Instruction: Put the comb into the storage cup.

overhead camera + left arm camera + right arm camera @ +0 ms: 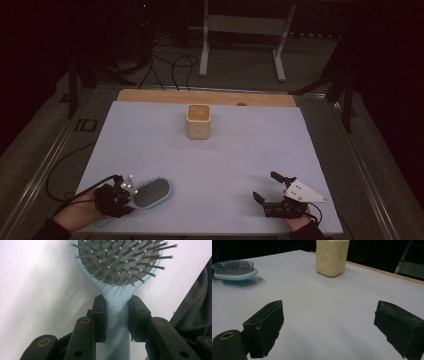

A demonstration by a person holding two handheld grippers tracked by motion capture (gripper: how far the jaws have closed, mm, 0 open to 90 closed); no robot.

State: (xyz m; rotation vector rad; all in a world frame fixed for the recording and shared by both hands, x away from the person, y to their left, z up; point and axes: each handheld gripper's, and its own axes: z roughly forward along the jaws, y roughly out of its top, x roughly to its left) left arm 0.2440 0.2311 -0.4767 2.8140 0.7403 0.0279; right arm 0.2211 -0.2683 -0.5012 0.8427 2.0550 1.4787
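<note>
A light blue hairbrush (151, 192) with dark bristles lies at the front left of the pale mat, bristles up. My left gripper (127, 196) is shut on its handle; in the left gripper view the two black jaws press both sides of the handle (117, 322) just below the brush head (120, 260). My right gripper (267, 186) rests at the front right, open, with nothing between its jaws. A cream, squarish cup (198, 121) stands upright at the middle back. From the right gripper view the cup (332, 257) is ahead and the hairbrush (235, 270) far left.
The pale mat (225, 160) covers a wooden table whose bare edge (150, 96) shows at the back. Cables and a white metal stand (240, 30) are on the floor behind. Metal rails run along both sides of the table.
</note>
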